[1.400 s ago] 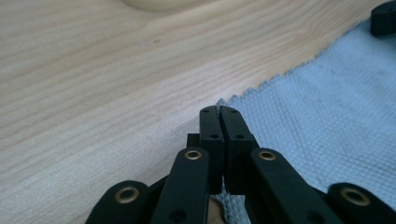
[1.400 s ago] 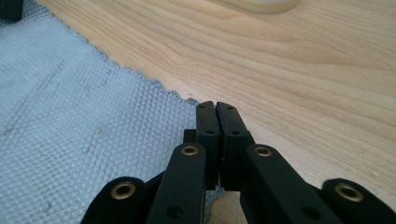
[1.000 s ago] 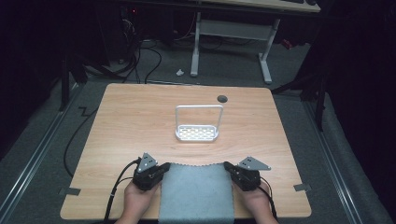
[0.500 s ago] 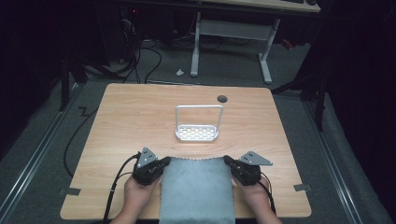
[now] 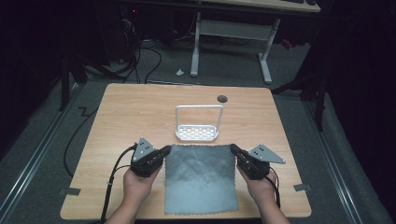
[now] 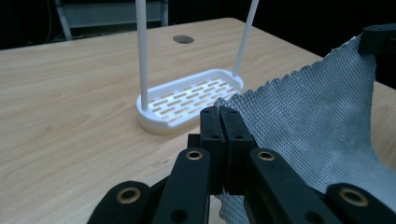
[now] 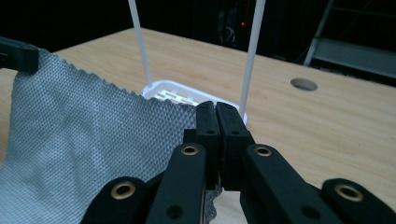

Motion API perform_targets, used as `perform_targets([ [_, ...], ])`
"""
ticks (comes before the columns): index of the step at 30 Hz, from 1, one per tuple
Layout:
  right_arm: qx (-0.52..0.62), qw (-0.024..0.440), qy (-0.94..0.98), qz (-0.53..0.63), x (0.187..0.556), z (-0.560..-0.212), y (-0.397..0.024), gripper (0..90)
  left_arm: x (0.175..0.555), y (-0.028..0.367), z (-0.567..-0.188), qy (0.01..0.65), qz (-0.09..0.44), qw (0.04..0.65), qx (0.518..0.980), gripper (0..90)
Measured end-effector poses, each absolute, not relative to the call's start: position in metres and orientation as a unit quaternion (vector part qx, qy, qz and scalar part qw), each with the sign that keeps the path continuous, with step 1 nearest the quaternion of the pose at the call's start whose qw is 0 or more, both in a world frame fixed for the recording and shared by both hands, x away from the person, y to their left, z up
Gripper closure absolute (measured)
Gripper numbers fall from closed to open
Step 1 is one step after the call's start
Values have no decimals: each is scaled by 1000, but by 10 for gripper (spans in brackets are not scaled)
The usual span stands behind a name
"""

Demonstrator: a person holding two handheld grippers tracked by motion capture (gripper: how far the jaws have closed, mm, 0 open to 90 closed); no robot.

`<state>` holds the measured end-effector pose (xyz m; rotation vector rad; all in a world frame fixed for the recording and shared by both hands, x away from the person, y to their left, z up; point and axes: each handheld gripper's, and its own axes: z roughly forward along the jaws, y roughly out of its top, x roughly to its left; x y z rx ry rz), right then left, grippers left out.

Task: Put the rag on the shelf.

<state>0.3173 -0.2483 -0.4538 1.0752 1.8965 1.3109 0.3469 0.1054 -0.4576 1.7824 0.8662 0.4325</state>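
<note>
Both tools drew nearer the person | left tool (image 5: 160, 151), right tool (image 5: 235, 150) pinched grey woven cloth (image 5: 201, 175) far corners | limp, light; hold corners

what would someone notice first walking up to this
A grey cloth spread at the near edge of the table, pinched at its far corners by the left gripper and right gripper. Just beyond it stands a white slotted rack with a tall hoop handle.

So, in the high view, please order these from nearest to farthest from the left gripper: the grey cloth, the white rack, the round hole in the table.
1. Grey cloth: held by the left gripper.
2. White rack: ahead, mid-table.
3. Round hole: far side, rightward.
</note>
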Motion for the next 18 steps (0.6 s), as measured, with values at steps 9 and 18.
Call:
perform_targets([
  [9, 388, 313, 699, 513, 317, -428, -246, 895, 348, 108, -430, 345, 203, 548, 734, 888],
  [18, 376, 332, 682, 533, 320, -398, -244, 895, 349, 113, -400, 331, 228, 568, 718, 889],
])
